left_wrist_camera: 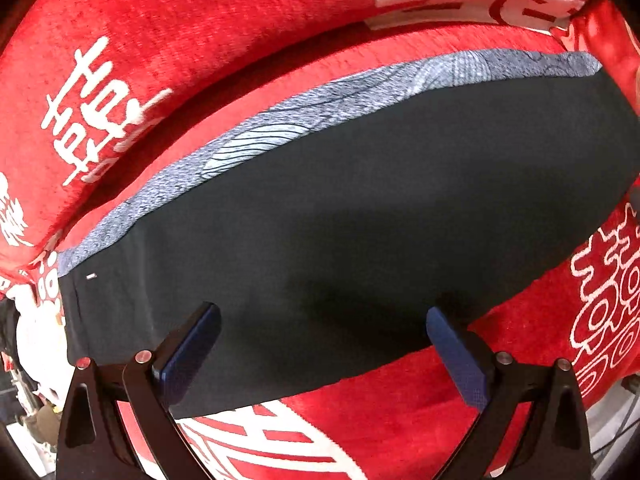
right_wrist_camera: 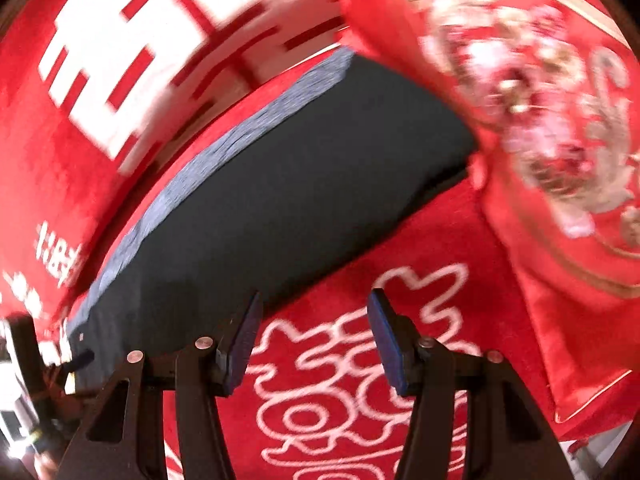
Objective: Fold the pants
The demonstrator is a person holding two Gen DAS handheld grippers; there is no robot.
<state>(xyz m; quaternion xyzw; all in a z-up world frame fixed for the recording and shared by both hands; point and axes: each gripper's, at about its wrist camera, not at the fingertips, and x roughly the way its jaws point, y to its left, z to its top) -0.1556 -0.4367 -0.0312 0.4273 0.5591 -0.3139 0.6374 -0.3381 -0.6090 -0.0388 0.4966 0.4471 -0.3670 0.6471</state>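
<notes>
Pants [left_wrist_camera: 360,216], smooth dark fabric, lie flat on plush red blanket [left_wrist_camera: 200,20].

dark charcoal pants [left_wrist_camera: 360,220] with a blue-grey wave-patterned band lie on a red blanket [left_wrist_camera: 400,412] with white characters.

Left gripper [left_wrist_camera: 323,330]: jaws apart with nothing between the pads; the flat dark pants [left_wrist_camera: 360,208] lie directly below and ahead, offering no raised obstruction. Beyond the far edge of the pants, a thick red blanket fold [left_wrist_camera: 200,40] rises as a ridge, closing off forward passage.

Right gripper [right_wrist_camera: 314,322]: jaws apart and empty over flat red bedding [right_wrist_camera: 344,380]; passage clear below. Ahead and to its right, a red embroidered cushion [right_wrist_camera: 540,120] stands up, overlapping the pants' end.
</notes>
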